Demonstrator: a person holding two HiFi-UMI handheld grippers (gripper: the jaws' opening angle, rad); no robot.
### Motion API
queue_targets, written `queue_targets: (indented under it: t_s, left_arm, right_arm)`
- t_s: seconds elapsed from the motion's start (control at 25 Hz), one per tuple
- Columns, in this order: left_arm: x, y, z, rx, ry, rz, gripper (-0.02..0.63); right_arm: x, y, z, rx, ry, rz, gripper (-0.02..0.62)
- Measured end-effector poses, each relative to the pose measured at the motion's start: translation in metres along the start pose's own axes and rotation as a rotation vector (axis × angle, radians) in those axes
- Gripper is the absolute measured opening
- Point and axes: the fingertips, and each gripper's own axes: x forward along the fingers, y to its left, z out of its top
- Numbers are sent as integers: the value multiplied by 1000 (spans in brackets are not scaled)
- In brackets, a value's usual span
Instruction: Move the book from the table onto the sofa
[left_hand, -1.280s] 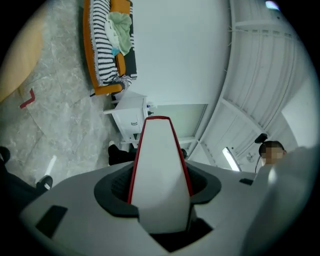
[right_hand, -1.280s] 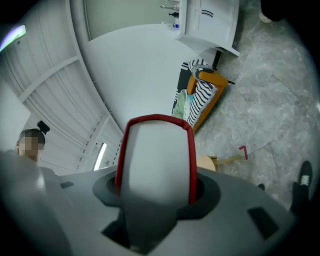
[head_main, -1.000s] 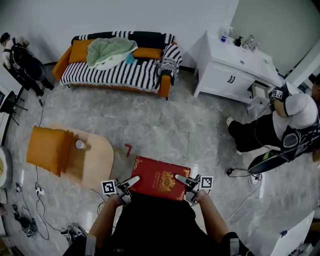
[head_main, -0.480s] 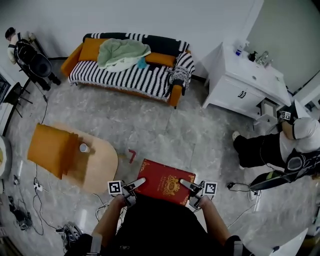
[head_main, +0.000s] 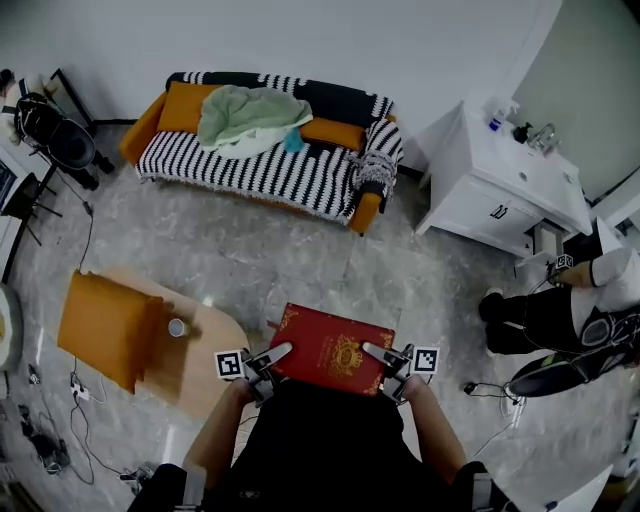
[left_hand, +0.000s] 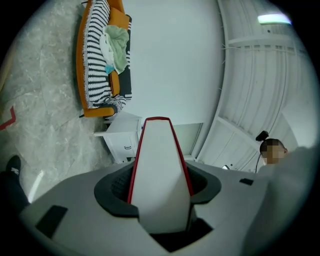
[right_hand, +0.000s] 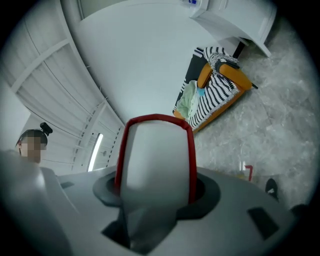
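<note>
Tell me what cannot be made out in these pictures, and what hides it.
- Print on the red hardcover book with gold ornament: too small in the head view; both gripper views show only its page edge between the jaws.
- Seat under the pale green blanket on the striped orange sofa: covered.
- Person on the floor: cut by the head view's right edge.

The person is holding both forearms forward, elbows bent, close to the torso. The left gripper (head_main: 277, 353) is clamping the left edge of the book (head_main: 333, 345). The right gripper (head_main: 377, 352) is clamping its right edge. Both grippers are pointing roughly level.
</note>
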Motion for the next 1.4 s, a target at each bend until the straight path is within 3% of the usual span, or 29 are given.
queue_targets:
  t_s: [0.28,0.56,1.08,1.4]
  left_arm:
    - [-8,2,68,18,-73,10,241]
    - [3,14,105,2,-187,35,241]
    - [87,20,206,48,-436,96,241]
    - [128,29,238,53,-576,78,241]
  right_arm:
    - [70,0,43,-5,62,65,245]
    - [105,-27,85,49,167,69,245]
    - [166,-60,239,53,385,149,245]
    - [188,-68,305,13,524,171,245]
